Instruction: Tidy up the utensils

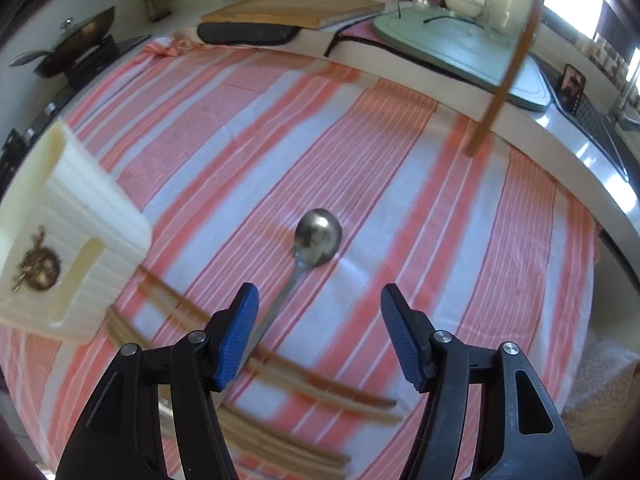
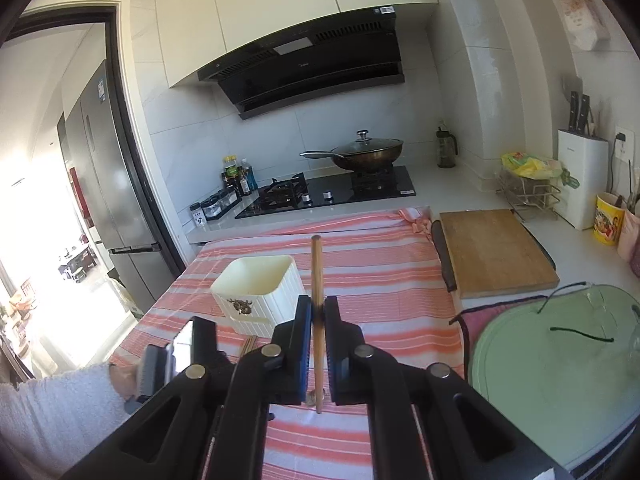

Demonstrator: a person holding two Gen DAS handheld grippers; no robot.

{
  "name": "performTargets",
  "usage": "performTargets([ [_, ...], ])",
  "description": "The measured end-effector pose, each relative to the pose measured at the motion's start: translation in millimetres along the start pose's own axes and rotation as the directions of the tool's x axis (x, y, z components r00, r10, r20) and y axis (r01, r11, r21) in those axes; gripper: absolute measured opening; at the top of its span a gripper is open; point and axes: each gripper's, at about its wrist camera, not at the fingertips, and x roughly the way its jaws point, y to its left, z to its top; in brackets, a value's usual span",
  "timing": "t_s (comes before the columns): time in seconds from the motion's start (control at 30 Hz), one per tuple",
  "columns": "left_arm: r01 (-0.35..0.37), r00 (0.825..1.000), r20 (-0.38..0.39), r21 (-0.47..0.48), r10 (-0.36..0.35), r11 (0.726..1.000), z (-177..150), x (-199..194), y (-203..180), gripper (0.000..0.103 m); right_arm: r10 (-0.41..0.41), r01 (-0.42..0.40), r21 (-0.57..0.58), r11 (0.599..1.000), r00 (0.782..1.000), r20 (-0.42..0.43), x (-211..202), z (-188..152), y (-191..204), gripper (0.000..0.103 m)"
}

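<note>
Left gripper (image 1: 320,300) spread wide above the striped cloth (image 1: 460,240), blue pads (image 1: 400,336) apart with nothing pressed between them; tilted steeply down at a steel ladle (image 1: 318,236) lying bowl-up on the cloth, handle running back under the left pad; pale wooden chopsticks (image 1: 280,432) scattered flat across the cloth nearer the camera, some crossing beneath the ladle handle; cream ribbed utensil holder (image 1: 76,232) standing at the left edge of that view, a brown emblem on its face, motion-blurred.

Right gripper (image 2: 319,312) clenched on a single chopstick (image 2: 316,276), held near upright, upper end rising well past the fingertips, lower end poking out below the pads; seen from the left wrist as a thin wooden stick slanting in the air over the far edge of the cloth. Same holder (image 2: 260,296) just left of the gripped chopstick in the right wrist view, open mouth up, interior partly in shadow, contents not discernible; a few chopstick ends showing at its base.

Wooden cutting board (image 2: 496,252) beyond the cloth on the right; green tray (image 2: 552,380) beside it; lidded wok (image 2: 368,156) on the hob behind; white fleecy sleeve (image 2: 52,412) at lower left.
</note>
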Motion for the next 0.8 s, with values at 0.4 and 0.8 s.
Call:
performTargets([
  [0.4,0.112,0.992,-0.058,-0.010,-0.112,0.994,24,47,7,0.035,0.007,-0.005,0.077,0.997,1.000,-0.030,-10,-29,-35,0.007],
  [0.8,0.038,0.992,0.123,-0.271,-0.005,0.962,-9,-21,47,0.001,0.022,-0.017,0.052,0.998,0.996,-0.090,33,-40,-23,0.007],
])
